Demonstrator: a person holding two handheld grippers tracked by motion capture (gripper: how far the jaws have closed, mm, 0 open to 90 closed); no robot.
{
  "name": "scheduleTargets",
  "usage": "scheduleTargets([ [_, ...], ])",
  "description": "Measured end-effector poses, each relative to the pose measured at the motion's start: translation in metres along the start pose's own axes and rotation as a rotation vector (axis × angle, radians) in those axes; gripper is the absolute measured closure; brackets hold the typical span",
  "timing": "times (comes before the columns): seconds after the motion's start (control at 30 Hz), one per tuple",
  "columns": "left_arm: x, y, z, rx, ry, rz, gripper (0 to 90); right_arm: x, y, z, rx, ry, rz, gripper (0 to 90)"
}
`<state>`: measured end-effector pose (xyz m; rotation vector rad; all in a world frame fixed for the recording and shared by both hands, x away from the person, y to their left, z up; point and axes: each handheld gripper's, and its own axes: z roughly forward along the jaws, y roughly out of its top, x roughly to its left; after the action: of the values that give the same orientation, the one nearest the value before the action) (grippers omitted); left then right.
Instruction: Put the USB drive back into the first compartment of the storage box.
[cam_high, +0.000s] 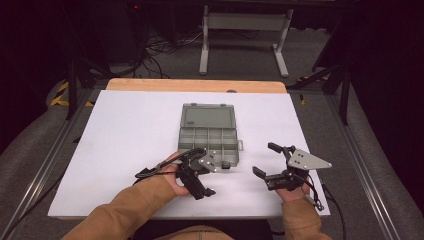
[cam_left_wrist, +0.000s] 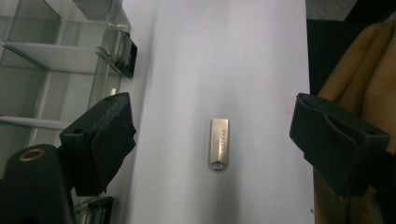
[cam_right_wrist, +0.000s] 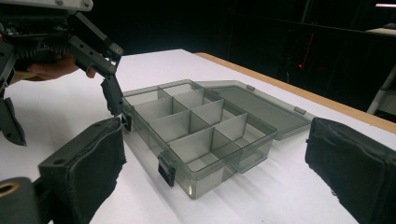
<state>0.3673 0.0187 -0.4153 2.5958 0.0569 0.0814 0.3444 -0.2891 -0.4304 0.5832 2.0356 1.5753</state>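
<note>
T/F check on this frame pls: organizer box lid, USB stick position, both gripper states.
1. The organizer box has its lid open. True.
2. The USB stick lies inside a compartment. False: it lies on the white table, beside the box.
3. The left hand-held gripper is shut on the stick. False: its jaws stand open on either side of it, not touching.
4. The right hand-held gripper is open and holds nothing. True.
5. The box compartments look empty. True.

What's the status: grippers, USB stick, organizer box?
Left gripper open, straddling the silver USB stick on the white mat, not touching. Right gripper open, empty, facing the organizer box. Box lid open, compartments look empty. Nothing in the way.
</note>
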Motion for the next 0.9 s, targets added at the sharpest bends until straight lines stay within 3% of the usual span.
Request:
scheduleTargets([
  [0.2,-0.001,0.003,0.002,0.078,-0.012,0.026,16.4,0.0,0.0,0.001,0.002,0.003,-0.001,5.2],
  [0.57,-0.002,0.005,0.015,0.185,-0.053,0.033,21.3,0.0,0.0,0.0,0.001,0.006,0.001,5.2],
  [0.83,0.0,0.005,0.021,0.208,-0.053,0.043,26.5,0.001,0.0,0.001,0.004,0.009,-0.001,5.2],
  [0.9,-0.001,0.004,0.023,0.201,-0.055,0.028,29.9,0.0,0.0,0.001,0.003,0.009,0.0,5.2],
])
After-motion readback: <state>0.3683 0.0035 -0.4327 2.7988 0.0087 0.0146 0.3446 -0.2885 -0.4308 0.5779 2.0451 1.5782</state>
